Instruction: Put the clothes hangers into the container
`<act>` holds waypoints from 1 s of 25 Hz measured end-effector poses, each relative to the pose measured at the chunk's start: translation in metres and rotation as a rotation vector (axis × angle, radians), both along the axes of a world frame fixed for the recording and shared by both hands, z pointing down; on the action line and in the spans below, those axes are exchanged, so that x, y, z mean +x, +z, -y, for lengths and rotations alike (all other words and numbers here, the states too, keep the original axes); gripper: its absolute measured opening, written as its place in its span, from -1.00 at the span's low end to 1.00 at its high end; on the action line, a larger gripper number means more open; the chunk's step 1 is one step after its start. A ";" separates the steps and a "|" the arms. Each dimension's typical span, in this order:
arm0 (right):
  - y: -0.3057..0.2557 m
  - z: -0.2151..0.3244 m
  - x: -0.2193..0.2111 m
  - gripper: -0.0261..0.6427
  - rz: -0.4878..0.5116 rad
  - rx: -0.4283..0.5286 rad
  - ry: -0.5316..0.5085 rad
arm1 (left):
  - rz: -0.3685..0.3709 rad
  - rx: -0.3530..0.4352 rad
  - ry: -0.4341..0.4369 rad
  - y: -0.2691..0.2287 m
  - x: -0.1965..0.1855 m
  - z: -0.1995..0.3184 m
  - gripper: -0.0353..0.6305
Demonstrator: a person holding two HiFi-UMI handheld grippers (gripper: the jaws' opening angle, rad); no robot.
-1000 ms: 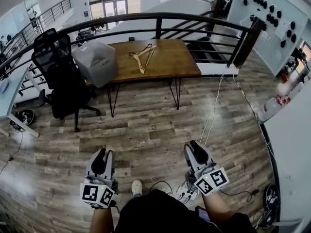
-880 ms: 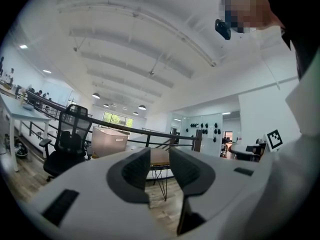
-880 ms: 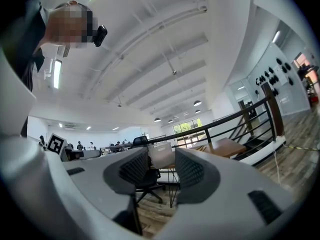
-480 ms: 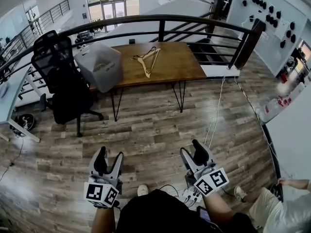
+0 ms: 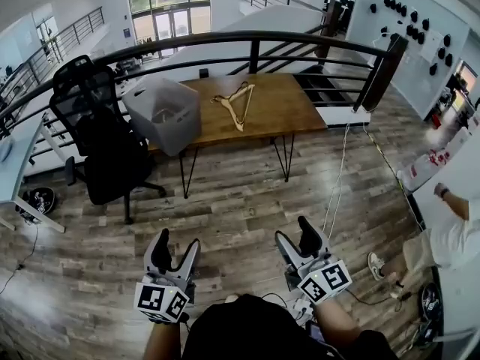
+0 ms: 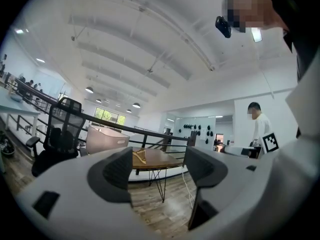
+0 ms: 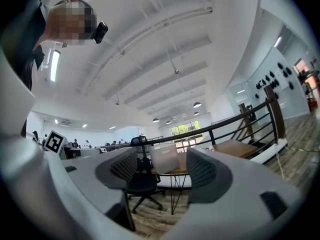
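Wooden table (image 5: 279, 111) bears clothes hangers (image 5: 238, 105) beside a grey container (image 5: 166, 120).

Open floor (image 5: 240, 197) ahead, office chair (image 5: 105, 147) left of table (image 5: 279, 108), railing (image 5: 225, 37) behind

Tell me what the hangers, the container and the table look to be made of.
Hangers: likely wood, pale tan with a matt look; hooks too small to tell. Container: probably plastic, with grey, smooth, matt walls. Table: top looks like wood or veneer, warm brown with low sheen; its thin black legs look like metal rod.
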State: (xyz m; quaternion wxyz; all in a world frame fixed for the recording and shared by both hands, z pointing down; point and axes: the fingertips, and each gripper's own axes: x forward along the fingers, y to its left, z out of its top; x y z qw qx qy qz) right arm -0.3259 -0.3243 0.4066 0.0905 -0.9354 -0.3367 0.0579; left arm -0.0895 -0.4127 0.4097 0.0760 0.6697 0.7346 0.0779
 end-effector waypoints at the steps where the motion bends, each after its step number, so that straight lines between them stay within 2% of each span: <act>1: -0.001 0.000 0.004 -0.05 0.000 -0.002 -0.001 | 0.006 -0.003 -0.002 -0.001 0.004 0.000 0.08; 10: 0.000 -0.003 0.025 -0.05 0.030 0.001 -0.022 | 0.002 -0.007 -0.017 0.006 0.021 0.002 0.08; 17: 0.004 -0.014 0.031 -0.06 0.054 0.006 -0.067 | 0.025 0.013 -0.022 0.011 0.018 -0.009 0.08; 25: 0.008 -0.082 0.023 -0.09 0.041 -0.023 -0.093 | 0.017 0.013 -0.064 0.011 0.019 -0.067 0.08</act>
